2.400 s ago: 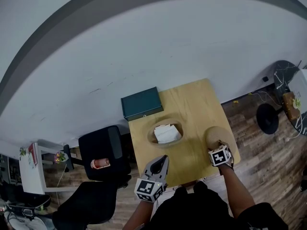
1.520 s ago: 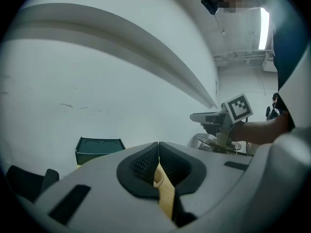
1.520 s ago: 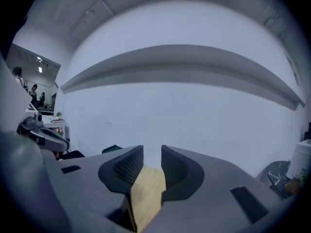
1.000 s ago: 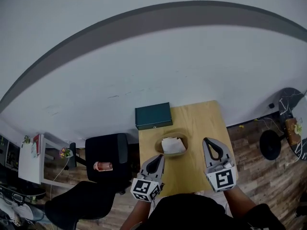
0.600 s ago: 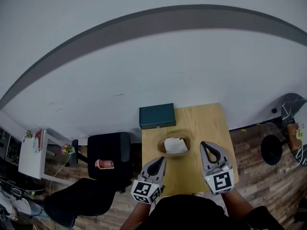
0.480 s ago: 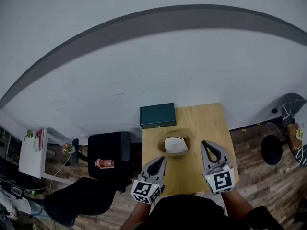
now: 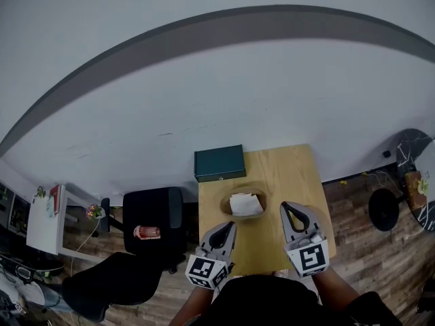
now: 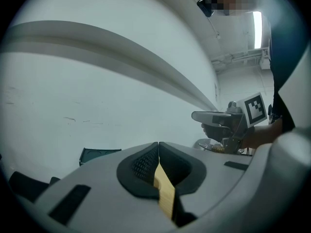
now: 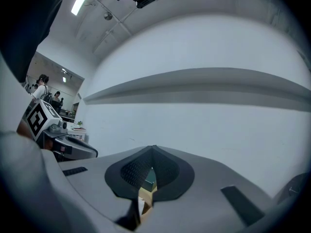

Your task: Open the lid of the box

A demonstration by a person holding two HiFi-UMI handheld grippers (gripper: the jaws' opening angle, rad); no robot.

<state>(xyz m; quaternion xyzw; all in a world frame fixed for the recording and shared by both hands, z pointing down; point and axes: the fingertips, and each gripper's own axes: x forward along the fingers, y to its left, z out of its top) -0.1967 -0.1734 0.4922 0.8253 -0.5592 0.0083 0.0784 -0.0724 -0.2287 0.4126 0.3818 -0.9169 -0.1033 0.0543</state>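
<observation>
Left gripper (image 7: 230, 225) and right gripper (image 7: 293, 207) are being held over the desk (image 7: 285, 172), fingers clenched empty, near the box (image 7: 223, 204).

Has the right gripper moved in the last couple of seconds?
Yes. The right gripper was low at the front right edge of the light wooden table; now it appears raised, shut and empty, its tips beside the oval wooden box.
</observation>
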